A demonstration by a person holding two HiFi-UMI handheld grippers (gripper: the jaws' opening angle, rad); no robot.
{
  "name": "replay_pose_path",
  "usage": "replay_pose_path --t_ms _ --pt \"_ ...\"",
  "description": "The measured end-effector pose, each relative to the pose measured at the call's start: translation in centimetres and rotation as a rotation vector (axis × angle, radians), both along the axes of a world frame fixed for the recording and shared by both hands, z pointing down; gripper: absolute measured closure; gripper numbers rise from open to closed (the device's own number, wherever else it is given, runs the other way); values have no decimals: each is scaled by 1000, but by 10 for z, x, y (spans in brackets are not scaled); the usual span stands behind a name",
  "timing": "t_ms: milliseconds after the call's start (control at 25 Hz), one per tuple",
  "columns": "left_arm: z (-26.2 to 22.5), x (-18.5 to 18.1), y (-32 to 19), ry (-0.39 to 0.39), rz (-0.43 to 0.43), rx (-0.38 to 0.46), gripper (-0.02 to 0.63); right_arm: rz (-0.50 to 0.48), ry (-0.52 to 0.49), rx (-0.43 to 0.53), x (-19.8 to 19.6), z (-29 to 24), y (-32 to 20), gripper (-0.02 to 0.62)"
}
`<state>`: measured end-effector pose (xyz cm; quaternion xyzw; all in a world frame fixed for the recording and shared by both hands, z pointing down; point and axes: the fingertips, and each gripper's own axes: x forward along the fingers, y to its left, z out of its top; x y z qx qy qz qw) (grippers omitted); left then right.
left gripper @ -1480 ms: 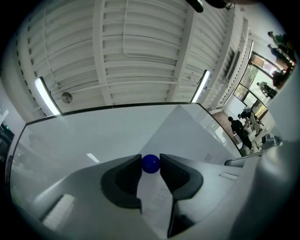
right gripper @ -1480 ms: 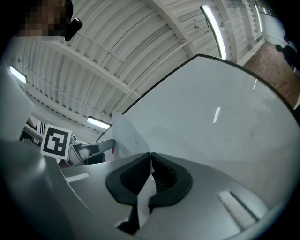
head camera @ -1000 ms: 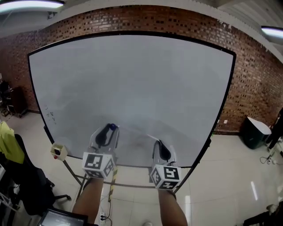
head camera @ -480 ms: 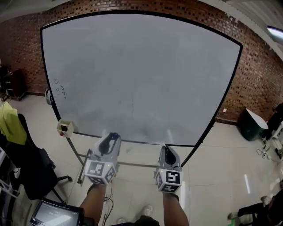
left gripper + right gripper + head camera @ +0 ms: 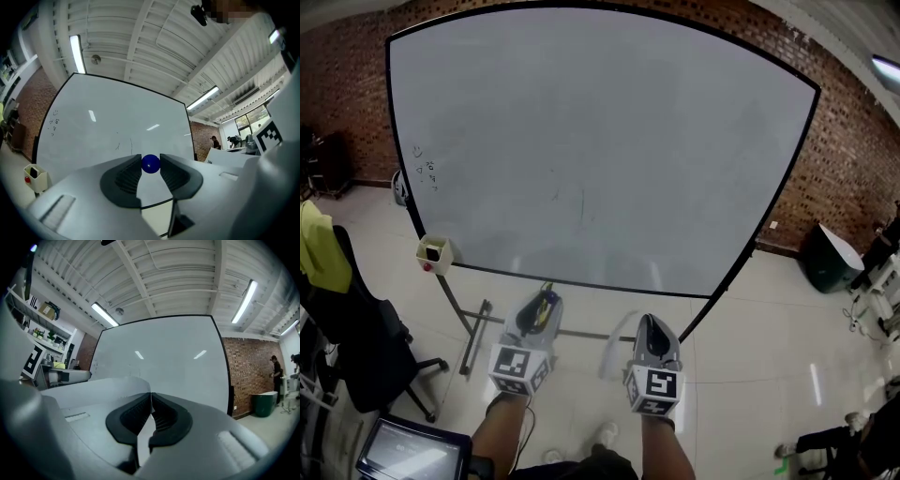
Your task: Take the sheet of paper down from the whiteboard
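Observation:
The whiteboard (image 5: 600, 141) stands in front of me with only faint pen marks on it. My right gripper (image 5: 650, 325) hangs below the board's bottom edge, shut on the white sheet of paper (image 5: 613, 345), which curls off to its left. In the right gripper view the jaws (image 5: 151, 401) are pinched together on the sheet (image 5: 108, 385), which bends away leftward. My left gripper (image 5: 542, 305) is level with it, shut on a small blue ball-shaped magnet (image 5: 150, 163) held between its pads. Both grippers are off the board.
A small cream box (image 5: 433, 253) hangs at the board's lower left corner above the stand's legs (image 5: 473, 337). At left are a black chair with a yellow-green garment (image 5: 321, 262) and a monitor (image 5: 408, 452). A dark bin (image 5: 825, 258) sits by the brick wall.
Both grippers have dropped from the board's lower part to below its bottom edge. The sheet came away with the right gripper, and the blue magnet stayed in the left.

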<state>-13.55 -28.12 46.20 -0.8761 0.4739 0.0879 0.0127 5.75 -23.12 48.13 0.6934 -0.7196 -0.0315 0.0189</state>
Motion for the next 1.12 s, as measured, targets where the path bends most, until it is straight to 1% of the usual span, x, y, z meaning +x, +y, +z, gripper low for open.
replay_pose_path --t_ms 160,600,840,1120 --pt "8 4 -2 -17 -4 -12 482 -7 23 3 -5 -1 3 583" --pt "12 -2 -2 -32 -25 -19 482 -11 5 24 -12 3 3 581" --pt "17 -1 0 -39 -26 -18 482 -8 19 26 -13 -2 6 581" --pt "18 -3 4 -50 -12 -24 482 -10 23 3 -19 2 7 581"
